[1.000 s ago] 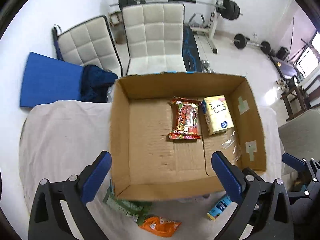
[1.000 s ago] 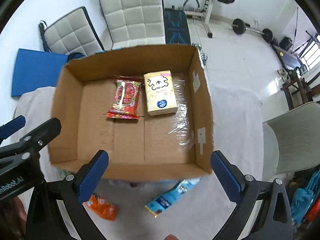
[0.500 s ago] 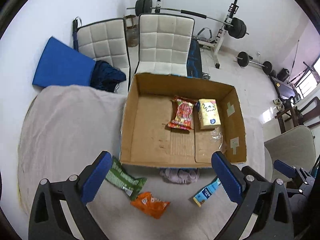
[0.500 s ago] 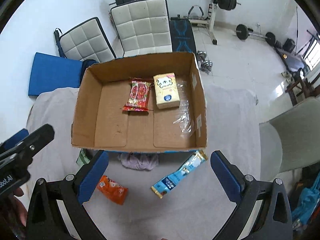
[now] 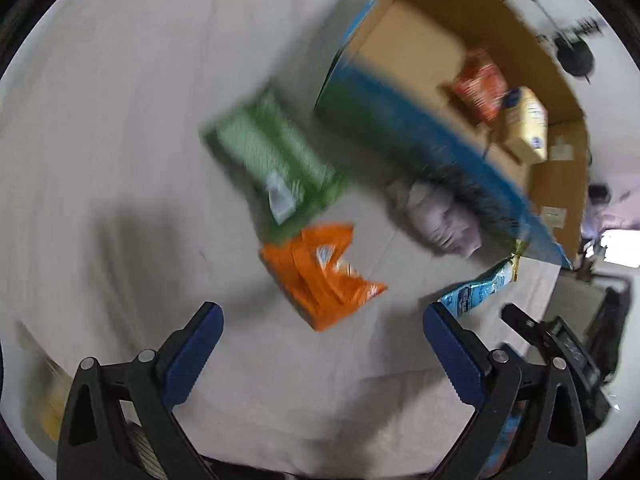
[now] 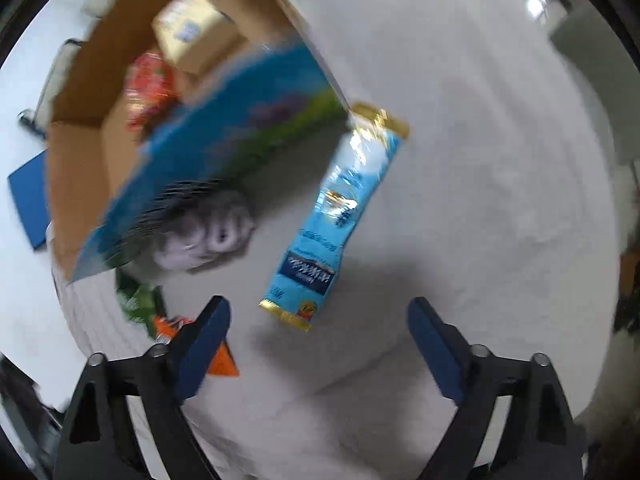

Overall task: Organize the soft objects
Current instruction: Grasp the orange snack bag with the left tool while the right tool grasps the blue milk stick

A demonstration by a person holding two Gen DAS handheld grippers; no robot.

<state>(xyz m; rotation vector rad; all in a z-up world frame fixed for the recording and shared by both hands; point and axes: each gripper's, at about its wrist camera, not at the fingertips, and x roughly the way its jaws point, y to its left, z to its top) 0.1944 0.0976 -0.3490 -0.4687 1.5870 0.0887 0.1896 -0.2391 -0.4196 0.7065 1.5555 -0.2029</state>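
Note:
My left gripper (image 5: 322, 344) is open and empty, low over the cloth just short of an orange snack packet (image 5: 320, 276). A green packet (image 5: 276, 160) lies beyond it, and a crumpled grey cloth (image 5: 440, 216) sits against the cardboard box (image 5: 420, 136). My right gripper (image 6: 318, 332) is open and empty, just short of a light blue sachet (image 6: 340, 216). The box (image 6: 224, 120) holds a red packet (image 6: 150, 84) and a yellow tissue pack (image 6: 192, 32). The grey cloth (image 6: 208, 236) also shows in the right wrist view.
A pale cloth covers the table (image 5: 120, 120). The box stands at the far side, its blue printed wall (image 6: 240, 128) facing me. The right gripper's body (image 5: 560, 352) shows at the lower right of the left wrist view. Both views are motion-blurred.
Both grippers have dropped from high above the box to low over the cloth in front of it, tilting apart. The loose packets now loom close. Both stay open.

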